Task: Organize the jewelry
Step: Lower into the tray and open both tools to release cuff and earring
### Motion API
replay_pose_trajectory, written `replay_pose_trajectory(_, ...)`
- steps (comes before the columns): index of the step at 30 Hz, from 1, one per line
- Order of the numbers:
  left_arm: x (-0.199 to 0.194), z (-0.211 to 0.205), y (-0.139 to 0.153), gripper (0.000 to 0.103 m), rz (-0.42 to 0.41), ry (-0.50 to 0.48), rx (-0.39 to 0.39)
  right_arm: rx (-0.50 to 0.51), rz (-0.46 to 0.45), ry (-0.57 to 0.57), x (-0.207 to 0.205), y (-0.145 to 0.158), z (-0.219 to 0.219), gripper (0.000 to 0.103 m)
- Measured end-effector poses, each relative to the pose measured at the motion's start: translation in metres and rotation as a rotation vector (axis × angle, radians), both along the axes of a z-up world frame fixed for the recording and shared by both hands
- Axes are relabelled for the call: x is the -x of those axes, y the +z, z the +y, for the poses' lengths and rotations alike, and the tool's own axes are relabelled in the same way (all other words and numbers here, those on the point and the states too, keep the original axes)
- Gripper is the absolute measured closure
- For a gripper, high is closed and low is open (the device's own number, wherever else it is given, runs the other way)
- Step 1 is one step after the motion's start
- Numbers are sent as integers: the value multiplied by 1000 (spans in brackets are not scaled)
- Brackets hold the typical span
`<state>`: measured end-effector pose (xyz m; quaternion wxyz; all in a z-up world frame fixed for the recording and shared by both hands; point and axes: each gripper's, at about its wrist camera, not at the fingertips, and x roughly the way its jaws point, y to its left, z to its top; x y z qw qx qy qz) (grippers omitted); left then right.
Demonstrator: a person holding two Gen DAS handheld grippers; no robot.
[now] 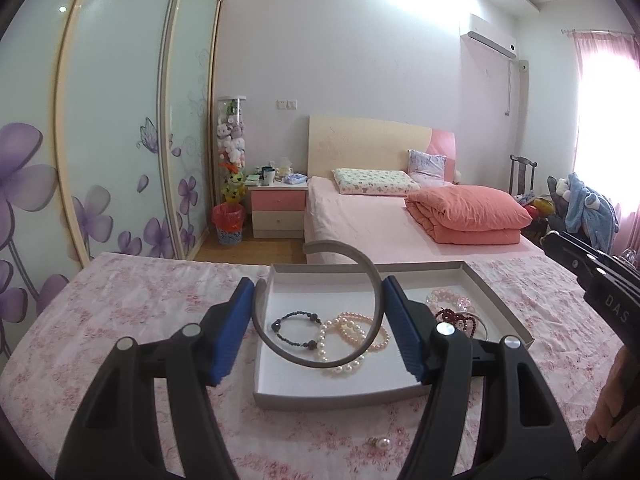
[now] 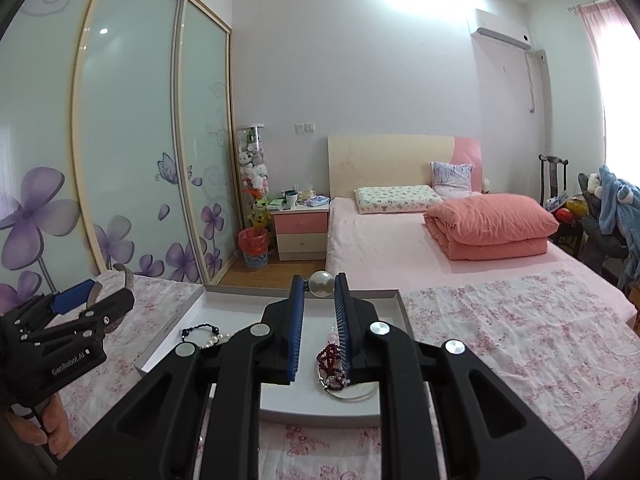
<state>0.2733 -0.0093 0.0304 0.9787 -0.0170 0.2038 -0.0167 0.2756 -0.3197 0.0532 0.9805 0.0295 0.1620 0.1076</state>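
Observation:
My left gripper is shut on a grey open bangle, its blue pads pressing the ring's two sides. It hangs over a shallow white box on the flowered cloth. In the box lie a dark bead bracelet, pearl bracelets, a pink crystal bracelet and a red bead bracelet. My right gripper is shut on a large pearl earring at its pad tips, above the box's far edge. The red bracelet shows between its fingers below.
A second pearl earring lies on the cloth in front of the box. The right gripper enters the left wrist view at the right edge. The left gripper is at the left of the right wrist view. A pink bed stands beyond the table.

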Motion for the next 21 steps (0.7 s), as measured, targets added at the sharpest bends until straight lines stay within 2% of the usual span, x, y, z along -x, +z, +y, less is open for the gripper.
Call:
replay_pose_trajectory(10, -47, -3, -27, 39, 103, -30, 22, -23, 152, 18, -57, -32, 7, 86)
replay_pose_trajectory(21, -79, -10, -51, 39, 185, -63, 15, -27, 287, 25, -87, -63, 10, 86)
